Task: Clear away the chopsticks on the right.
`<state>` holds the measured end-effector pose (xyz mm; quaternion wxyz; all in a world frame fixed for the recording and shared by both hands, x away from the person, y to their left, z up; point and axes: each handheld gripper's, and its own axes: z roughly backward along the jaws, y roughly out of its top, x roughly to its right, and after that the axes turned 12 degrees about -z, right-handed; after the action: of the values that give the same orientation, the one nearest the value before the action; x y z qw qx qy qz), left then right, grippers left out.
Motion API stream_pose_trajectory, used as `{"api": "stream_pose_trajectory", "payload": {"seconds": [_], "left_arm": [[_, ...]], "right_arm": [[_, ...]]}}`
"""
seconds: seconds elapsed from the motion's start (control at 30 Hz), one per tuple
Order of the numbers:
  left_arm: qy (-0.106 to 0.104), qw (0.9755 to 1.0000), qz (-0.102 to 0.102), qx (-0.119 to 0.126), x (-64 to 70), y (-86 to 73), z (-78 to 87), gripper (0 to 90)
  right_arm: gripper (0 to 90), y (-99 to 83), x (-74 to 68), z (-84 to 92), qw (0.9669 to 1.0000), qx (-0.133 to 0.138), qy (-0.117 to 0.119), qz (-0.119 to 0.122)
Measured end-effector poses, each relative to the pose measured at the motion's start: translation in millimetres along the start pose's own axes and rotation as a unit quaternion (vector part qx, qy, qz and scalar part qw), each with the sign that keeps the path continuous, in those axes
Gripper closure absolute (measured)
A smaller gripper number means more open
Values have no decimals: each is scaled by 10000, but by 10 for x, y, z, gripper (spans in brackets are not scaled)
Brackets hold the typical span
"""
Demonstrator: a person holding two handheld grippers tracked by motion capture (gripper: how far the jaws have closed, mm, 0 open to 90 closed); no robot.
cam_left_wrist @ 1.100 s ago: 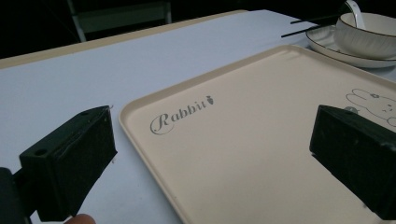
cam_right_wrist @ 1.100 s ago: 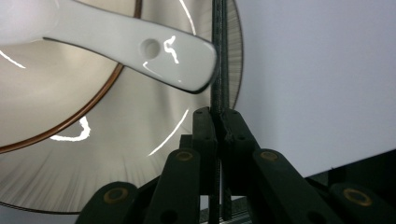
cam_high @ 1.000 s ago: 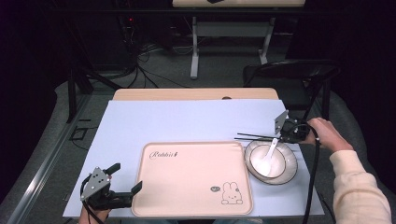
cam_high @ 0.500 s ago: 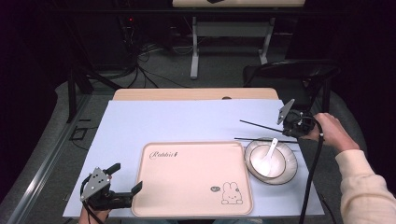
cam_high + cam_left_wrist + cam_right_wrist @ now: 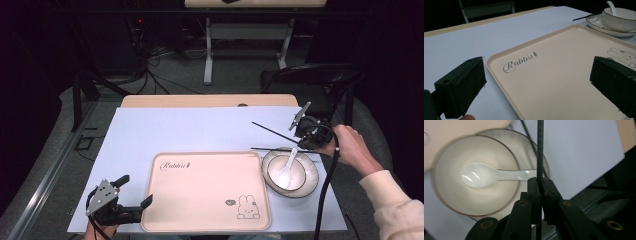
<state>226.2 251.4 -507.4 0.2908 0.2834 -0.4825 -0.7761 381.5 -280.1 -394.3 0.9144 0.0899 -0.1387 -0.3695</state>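
the right gripper hangs above the table's far right, jaws pinched tight on one black chopstick; in the right gripper view that chopstick runs straight up out of the closed jaws, over the bowl; the stick sticks out leftward, clear of the table; a second chopstick lies flat, its end across the plate's far rim; a white bowl sits on the plate with a white spoon in it, handle pointing toward the right gripper; the left gripper rests at the near left corner, jaws wide apart and holding nothing, just beside the beige tray; one jaw is over the tray's edge.
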Motion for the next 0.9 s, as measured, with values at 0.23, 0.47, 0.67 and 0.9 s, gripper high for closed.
{"api": "stream_pose_trajectory", "payload": {"seconds": [0.23, 0.47, 0.67, 0.9], "left_arm": [[2, 10000, -30, 8, 8, 2, 3, 1], [1, 10000, -53, 13, 11, 1, 14, 1], [-14, 10000, -73, 18, 16, 7, 14, 1], [-8, 10000, -94, 20, 24, 12, 15, 1]], "right_arm": [[856, 91, -369, 109, 9945, -6, 286, -1005], [855, 123, -622, 49, 9864, -2, 879, -1387], [856, 97, -810, -51, 9768, -60, 1279, -1717], [856, 84, -1001, -126, 9684, -25, 1457, -2024]]}}
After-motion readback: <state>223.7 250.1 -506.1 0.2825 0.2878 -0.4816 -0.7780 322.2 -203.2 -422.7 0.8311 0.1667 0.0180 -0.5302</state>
